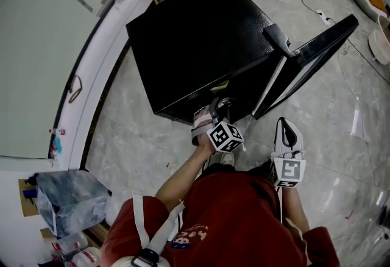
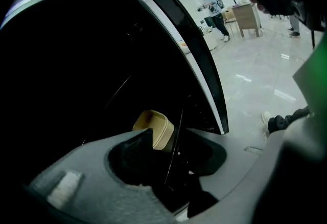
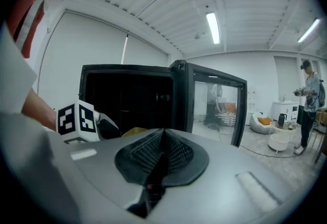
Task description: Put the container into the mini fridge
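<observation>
Beige container in left hand-held gripper, at mini fridge opening

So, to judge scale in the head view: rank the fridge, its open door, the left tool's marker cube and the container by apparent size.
1. fridge
2. door, seen nearly edge-on
3. marker cube, though nearer the camera
4. container, only a sliver showing
</observation>
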The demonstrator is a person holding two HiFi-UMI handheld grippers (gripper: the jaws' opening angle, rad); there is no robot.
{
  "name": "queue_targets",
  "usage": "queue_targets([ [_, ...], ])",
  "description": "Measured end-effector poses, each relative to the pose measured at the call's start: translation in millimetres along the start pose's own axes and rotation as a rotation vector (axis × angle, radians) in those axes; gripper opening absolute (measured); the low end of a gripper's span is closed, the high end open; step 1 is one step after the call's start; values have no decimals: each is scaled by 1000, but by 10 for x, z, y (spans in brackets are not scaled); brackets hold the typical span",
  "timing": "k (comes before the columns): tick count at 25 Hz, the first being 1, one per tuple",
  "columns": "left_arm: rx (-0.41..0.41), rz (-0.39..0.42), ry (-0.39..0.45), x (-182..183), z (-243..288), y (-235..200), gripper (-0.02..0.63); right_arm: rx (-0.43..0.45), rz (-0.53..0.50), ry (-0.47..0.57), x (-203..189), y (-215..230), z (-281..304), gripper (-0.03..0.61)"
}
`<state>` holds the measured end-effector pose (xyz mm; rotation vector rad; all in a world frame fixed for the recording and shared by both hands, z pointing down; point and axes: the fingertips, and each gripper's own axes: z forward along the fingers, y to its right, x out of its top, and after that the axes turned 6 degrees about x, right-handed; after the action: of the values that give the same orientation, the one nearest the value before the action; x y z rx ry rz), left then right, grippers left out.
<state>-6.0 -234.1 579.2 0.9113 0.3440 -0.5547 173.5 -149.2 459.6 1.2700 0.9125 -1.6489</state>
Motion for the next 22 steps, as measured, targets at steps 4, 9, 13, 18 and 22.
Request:
queue_targets([
  [4, -45, -118, -4, -46, -170, 35, 175, 4, -21, 1, 36, -5, 14, 2],
  [9, -61, -224, 11, -80, -334, 8, 175, -11, -25, 3, 65, 25, 28, 2],
  [13, -74, -301, 24, -89, -561, 11, 175, -3, -40, 2, 81, -19, 48, 2],
  [18, -116, -450, 135, 83, -822, -55, 175, -1, -33, 15, 141, -40, 43, 2],
  [22, -127, -508, 277, 263, -984, -125, 173, 12, -22, 24, 175, -88, 56, 2],
])
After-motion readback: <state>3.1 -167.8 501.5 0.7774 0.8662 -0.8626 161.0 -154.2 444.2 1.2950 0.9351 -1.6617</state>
